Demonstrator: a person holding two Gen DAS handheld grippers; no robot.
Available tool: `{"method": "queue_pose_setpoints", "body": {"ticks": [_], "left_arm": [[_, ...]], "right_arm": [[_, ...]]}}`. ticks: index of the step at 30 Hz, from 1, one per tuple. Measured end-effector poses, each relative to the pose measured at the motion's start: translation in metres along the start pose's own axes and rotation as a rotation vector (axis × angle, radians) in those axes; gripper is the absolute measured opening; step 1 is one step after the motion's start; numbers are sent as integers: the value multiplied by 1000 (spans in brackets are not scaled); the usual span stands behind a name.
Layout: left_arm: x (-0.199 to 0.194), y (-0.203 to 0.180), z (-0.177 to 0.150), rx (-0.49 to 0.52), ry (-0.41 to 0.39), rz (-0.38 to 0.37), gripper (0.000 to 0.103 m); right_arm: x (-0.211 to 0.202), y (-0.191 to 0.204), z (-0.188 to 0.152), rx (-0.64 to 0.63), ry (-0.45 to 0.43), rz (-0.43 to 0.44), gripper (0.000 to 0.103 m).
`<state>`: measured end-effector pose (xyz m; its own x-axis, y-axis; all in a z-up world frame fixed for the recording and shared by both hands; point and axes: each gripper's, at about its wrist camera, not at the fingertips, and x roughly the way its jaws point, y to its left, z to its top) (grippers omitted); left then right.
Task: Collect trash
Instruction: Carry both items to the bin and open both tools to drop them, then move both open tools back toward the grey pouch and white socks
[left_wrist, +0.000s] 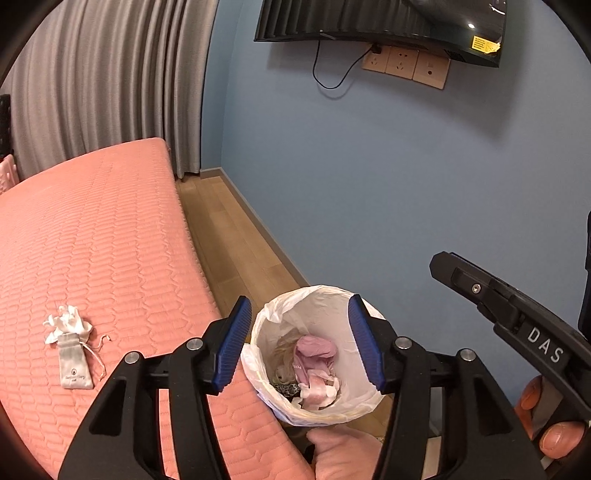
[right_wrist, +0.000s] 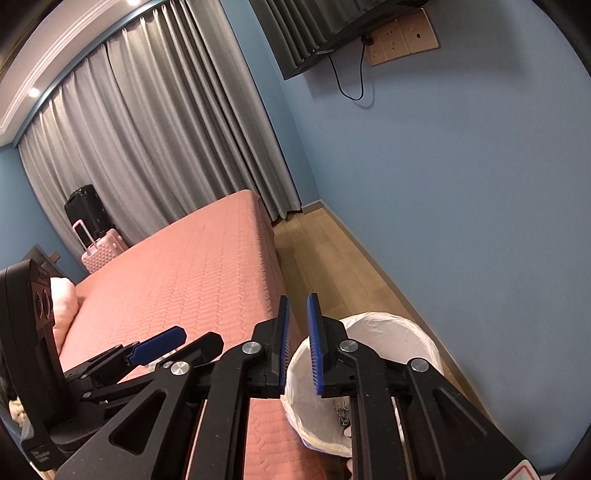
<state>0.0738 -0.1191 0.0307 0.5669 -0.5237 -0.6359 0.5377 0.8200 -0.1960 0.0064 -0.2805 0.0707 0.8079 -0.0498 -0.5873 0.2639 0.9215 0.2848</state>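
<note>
While both claws hang over the bin:
left claw (left_wrist: 299, 343): spread wide, empty
right claw (right_wrist: 298, 345): narrow gap, empty
trash bin (left_wrist: 364, 408): one, white-lined, beside bed (left_wrist: 110, 240)
trash on bed: one grey pouch (left_wrist: 75, 360), one crumpled tissue (left_wrist: 66, 321)

A white-lined trash bin (left_wrist: 317, 354) stands upright on the floor against the pink bed's edge, holding pink and white scraps, while a crumpled white tissue (left_wrist: 66, 321) touches a small grey drawstring pouch (left_wrist: 75, 363) on the bed.
</note>
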Motion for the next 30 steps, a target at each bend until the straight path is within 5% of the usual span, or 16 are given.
{"method": "queue_pose_setpoints", "body": {"ticks": [7, 30], "left_arm": [[-10, 14, -6, -27, -12, 24, 52], [-43, 99, -31, -183, -37, 110, 58]], "right_arm": [[-1, 17, -13, -29, 15, 15, 24], [21, 97, -50, -136, 100, 100, 26]]}}
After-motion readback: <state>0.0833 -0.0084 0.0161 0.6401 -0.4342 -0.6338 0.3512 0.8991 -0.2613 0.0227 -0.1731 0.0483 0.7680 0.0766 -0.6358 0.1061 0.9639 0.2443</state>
